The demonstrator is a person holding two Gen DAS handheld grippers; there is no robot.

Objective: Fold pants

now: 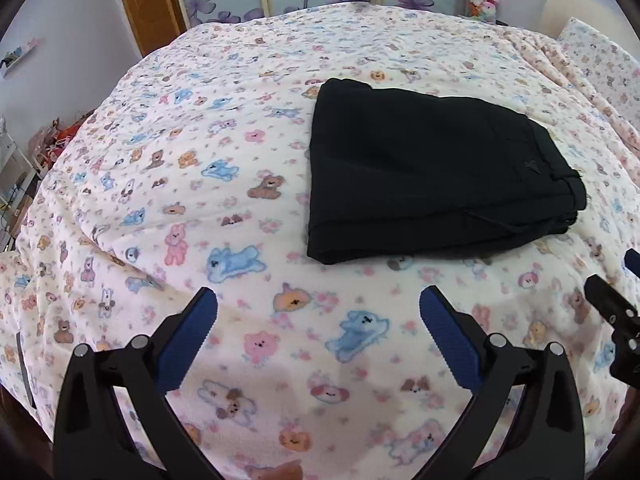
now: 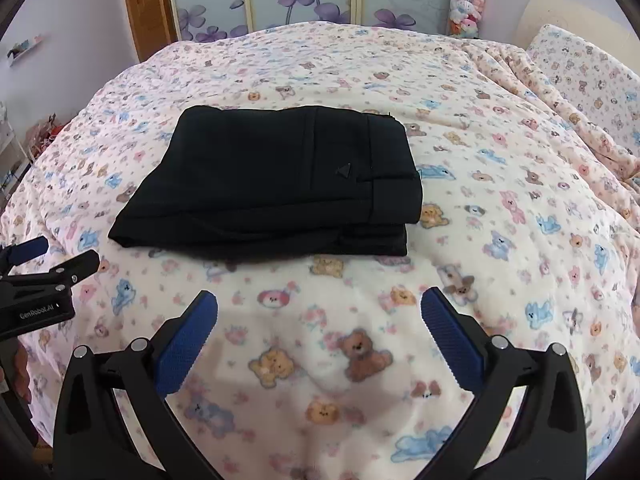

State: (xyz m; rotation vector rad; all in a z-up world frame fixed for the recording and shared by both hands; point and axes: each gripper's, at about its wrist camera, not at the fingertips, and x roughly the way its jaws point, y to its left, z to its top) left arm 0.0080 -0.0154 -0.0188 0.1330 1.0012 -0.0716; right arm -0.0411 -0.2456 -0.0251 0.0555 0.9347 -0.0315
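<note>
On one blanket (image 2: 500,220), one folded pants (image 2: 272,180)

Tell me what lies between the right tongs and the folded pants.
Nothing but bare blanket. In the right wrist view, the open right tongs sit short of the folded black pants, with only the bear-print cover between them.

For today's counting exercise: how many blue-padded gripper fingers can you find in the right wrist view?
4. Two large fingers of the right gripper frame the foreground; two smaller ones of the left gripper enter at the left edge.
</note>
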